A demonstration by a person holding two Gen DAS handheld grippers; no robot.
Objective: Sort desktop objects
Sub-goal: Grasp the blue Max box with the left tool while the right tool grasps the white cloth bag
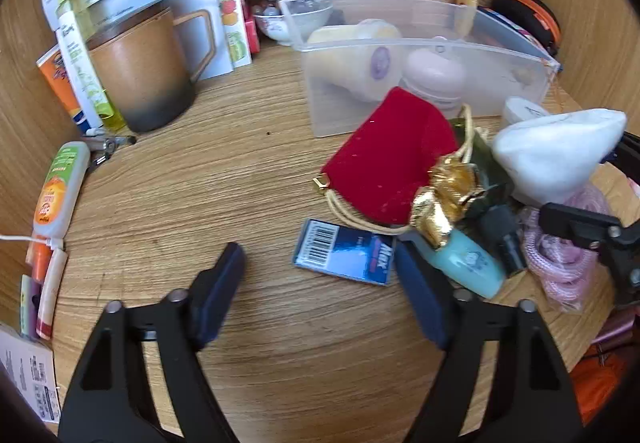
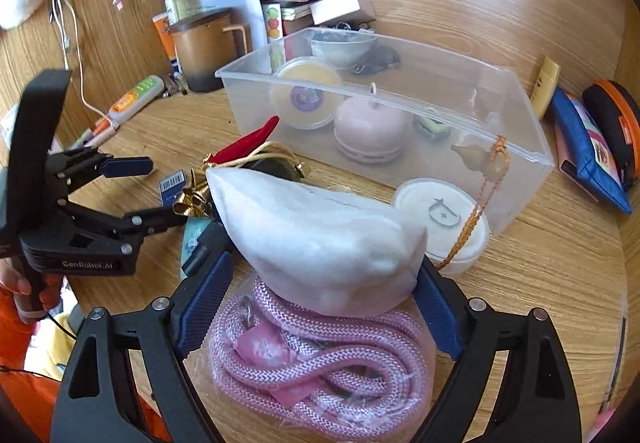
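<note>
My right gripper (image 2: 320, 307) straddles the white cloth pouch (image 2: 320, 239). Its blue pads stand wide on either side, and I cannot tell whether they press the cloth. The pouch lies on top of a bagged coil of pink rope (image 2: 316, 359), near the front of the wooden desk (image 2: 540, 283).

Just beside the pouch, toward the back, a round white jar (image 2: 440, 215) stands against the front wall of the clear plastic bin (image 2: 516, 131). Inside the bin are a yellow-lidded tub (image 2: 306, 91) and a pale pink domed object (image 2: 370, 123).

My left gripper (image 1: 320, 275) hangs over bare desk with its jaws apart and nothing between them. Its right pad is just beside a blue barcoded card (image 1: 344, 253) and a pale blue bottle (image 1: 468, 263). Behind these a red velvet pouch (image 1: 390, 159) leans toward the bin, with crumpled gold foil (image 1: 440, 199) at its lower edge.

A brown mug (image 1: 140, 67) stands well apart at the back left, among tubes and papers.
</note>
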